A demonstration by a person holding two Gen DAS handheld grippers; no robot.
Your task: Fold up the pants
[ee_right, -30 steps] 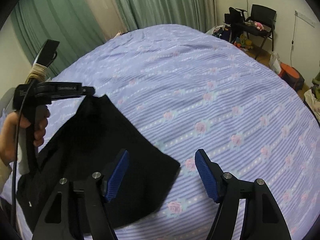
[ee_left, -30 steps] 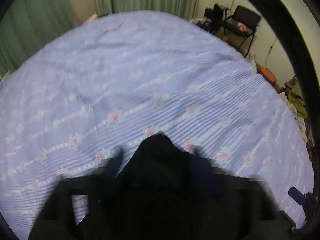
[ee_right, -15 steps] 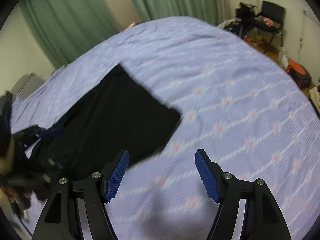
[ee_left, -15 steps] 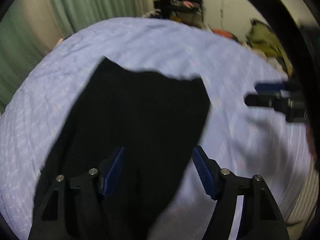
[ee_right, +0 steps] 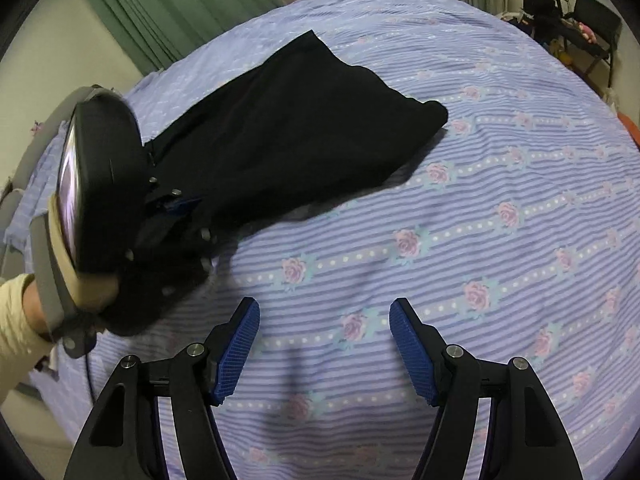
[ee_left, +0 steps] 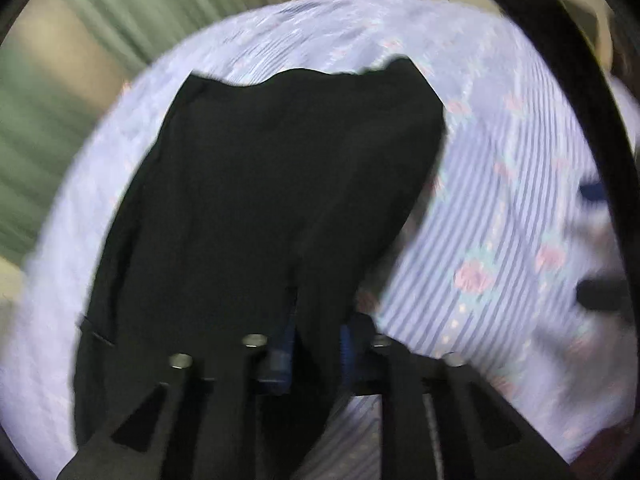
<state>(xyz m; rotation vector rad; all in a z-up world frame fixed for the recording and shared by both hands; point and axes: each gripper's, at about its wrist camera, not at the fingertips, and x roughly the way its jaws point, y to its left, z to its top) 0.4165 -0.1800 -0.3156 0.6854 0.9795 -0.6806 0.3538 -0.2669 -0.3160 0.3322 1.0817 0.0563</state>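
Black pants [ee_left: 280, 184] lie folded on a bed with a lilac floral sheet [ee_left: 500, 208]. My left gripper [ee_left: 316, 344] is shut on the near edge of the pants; the cloth runs between its blue pads and hides the fingertips. In the right wrist view the pants [ee_right: 288, 136] stretch from the left gripper [ee_right: 180, 208] toward the bed's middle, the near edge lifted a little. My right gripper [ee_right: 324, 344] is open and empty above bare sheet [ee_right: 480, 240], to the right of the pants.
Green curtains [ee_right: 192, 4] hang behind the bed. A black chair and cluttered stand [ee_right: 576, 28] are at the far right, beyond the bed's edge. My hand in a cream sleeve [ee_right: 16, 320] holds the left gripper.
My left gripper was open above the pants half a second ago and is now shut on their near edge. The right gripper has shifted a little over the sheet and stays open.
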